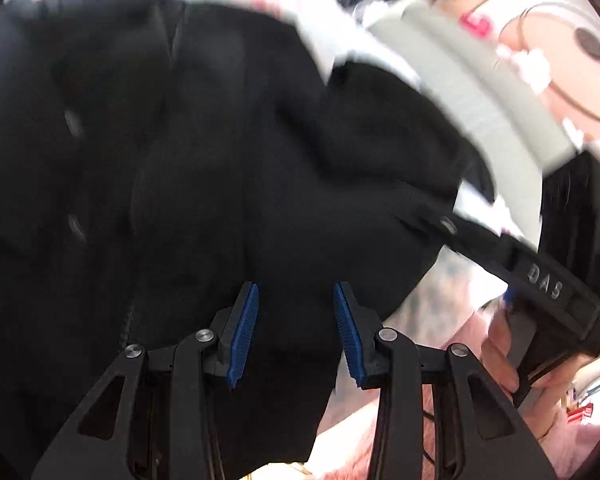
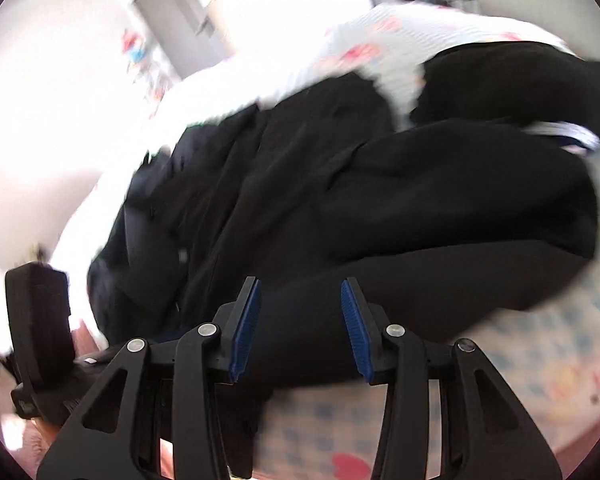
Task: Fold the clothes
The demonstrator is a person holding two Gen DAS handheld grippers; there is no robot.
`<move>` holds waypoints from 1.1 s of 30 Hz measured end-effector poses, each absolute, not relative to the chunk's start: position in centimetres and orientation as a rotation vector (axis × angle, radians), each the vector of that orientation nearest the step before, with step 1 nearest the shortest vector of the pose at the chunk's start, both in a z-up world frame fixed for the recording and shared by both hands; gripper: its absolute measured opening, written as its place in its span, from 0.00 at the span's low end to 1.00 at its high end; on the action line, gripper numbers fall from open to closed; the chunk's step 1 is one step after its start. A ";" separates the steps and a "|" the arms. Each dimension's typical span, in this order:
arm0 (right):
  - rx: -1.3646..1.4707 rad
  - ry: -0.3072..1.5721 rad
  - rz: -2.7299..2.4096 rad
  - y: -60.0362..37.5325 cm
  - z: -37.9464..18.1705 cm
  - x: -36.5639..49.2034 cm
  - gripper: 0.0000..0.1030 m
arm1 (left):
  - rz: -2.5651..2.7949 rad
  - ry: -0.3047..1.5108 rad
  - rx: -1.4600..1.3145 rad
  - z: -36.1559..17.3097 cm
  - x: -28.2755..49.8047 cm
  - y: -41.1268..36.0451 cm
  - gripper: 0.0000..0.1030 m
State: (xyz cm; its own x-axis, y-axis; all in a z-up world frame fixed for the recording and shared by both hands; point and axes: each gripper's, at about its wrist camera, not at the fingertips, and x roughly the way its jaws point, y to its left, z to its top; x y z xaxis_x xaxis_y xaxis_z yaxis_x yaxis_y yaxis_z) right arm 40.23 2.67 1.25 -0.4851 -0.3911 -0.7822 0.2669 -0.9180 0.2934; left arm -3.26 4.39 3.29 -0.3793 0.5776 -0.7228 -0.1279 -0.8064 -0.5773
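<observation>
Patterned bedsheet [image 2: 540,360] is lying under a crumpled matte black garment [image 1: 220,160], left gripper [image 1: 296,332] and right gripper [image 2: 300,328] both gaping, ribbed blue pads [image 2: 246,328] apart.

A home bedroom is suggested, though blurred: a patterned bedsheet [image 2: 380,40] and a door [image 2: 180,12] are seen.

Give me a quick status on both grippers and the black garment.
Left gripper open, right gripper open, neither clamped on cloth. Black garment rumpled on the patterned bedding, not folded. Frames blurred; nothing seen in the way.
</observation>
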 end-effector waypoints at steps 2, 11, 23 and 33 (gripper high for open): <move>1.460 -0.070 -2.404 0.7 -0.7 40.7 0.39 | 2.152 -0.617 -1.446 2.7 -2.2 4.4 0.39; 1.467 -0.083 -2.546 1.1 1.2 49.1 0.42 | 2.136 -0.752 -1.330 4.5 0.6 -0.3 0.46; 1.568 -0.263 -2.468 -1.6 2.4 53.2 0.49 | 2.095 -0.684 -1.410 5.9 0.2 -2.8 0.43; 1.427 -0.125 -2.463 0.2 9.7 40.2 0.62 | 2.301 -0.501 -1.388 8.4 -10.8 -4.4 0.46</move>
